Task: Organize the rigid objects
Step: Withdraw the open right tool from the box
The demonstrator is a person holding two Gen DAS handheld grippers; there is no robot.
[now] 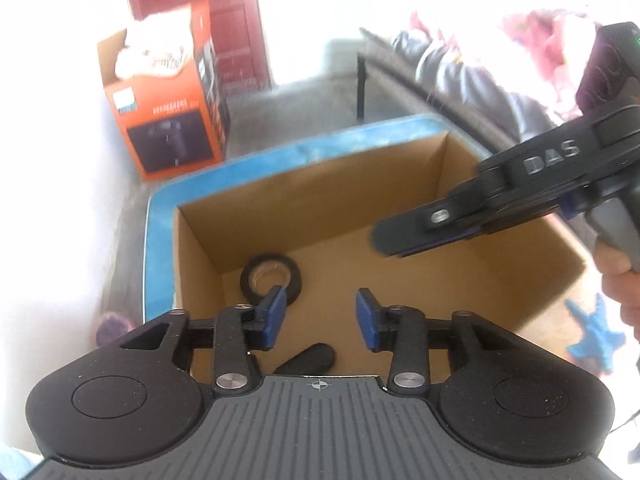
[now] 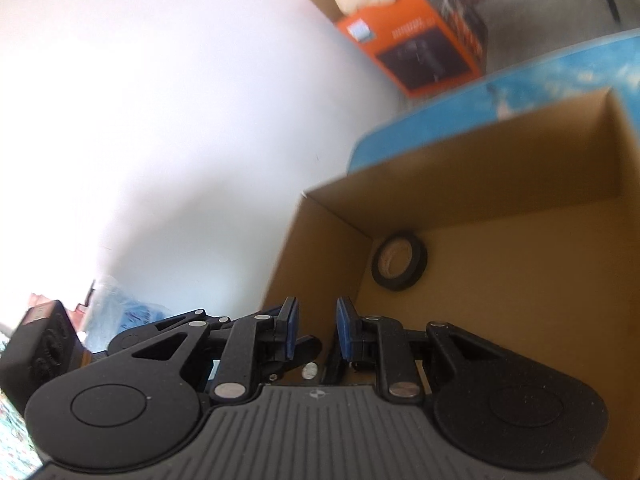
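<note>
Beyond left gripper [image 1: 320, 318]: tape roll [image 1: 270, 280], boxed.

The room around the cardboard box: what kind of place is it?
Probably a room in a home. An orange product box stands on the grey floor by a white wall, a dark sofa is behind, and the cardboard box holds household tape.

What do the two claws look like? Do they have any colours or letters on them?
Both are black plastic. The left claw has two blue pads, jointed black links with silver screws, round discs at the sides and a grey ribbed body. The right claw looks the same up close; seen from the side, it carries raised letters "DAS", a grey handle and a small green light.
</note>
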